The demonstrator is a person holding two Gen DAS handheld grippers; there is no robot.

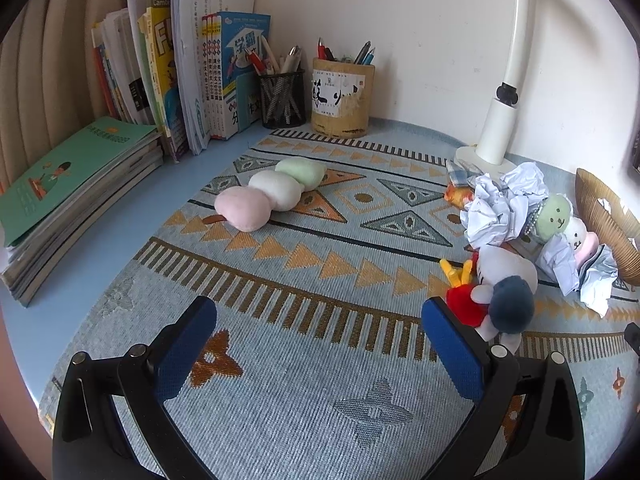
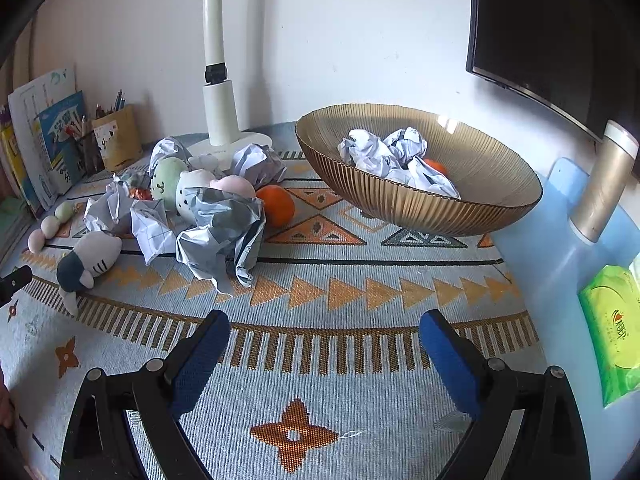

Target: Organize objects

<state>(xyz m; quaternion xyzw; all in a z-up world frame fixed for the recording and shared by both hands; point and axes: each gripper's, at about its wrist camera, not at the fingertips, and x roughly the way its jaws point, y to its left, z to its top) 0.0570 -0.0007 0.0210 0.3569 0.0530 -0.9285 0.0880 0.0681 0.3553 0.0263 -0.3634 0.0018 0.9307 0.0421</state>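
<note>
My left gripper (image 1: 320, 312) is open over the patterned mat, nothing between its blue pads. A three-ball plush skewer (image 1: 272, 194), pink, white and green, lies ahead of it. A white and grey cat plush (image 1: 504, 280) rests just right of its right finger. My right gripper (image 2: 324, 324) is open and holds nothing. Ahead to its left sits a heap of crumpled paper (image 2: 220, 228) mixed with a bear plush skewer (image 2: 192, 184), an orange (image 2: 276, 205) and the cat plush (image 2: 90, 260). A ribbed gold bowl (image 2: 440, 208) holds crumpled paper (image 2: 384, 152) and an orange (image 2: 436, 166).
Books (image 1: 168, 80) stand at the back left beside a flat stack (image 1: 68, 200) and two pen holders (image 1: 340, 96). A white lamp base (image 2: 220, 112) rises behind the heap. A monitor (image 2: 552, 28) and its stand (image 2: 604, 184) are at right, with a green tissue pack (image 2: 612, 332).
</note>
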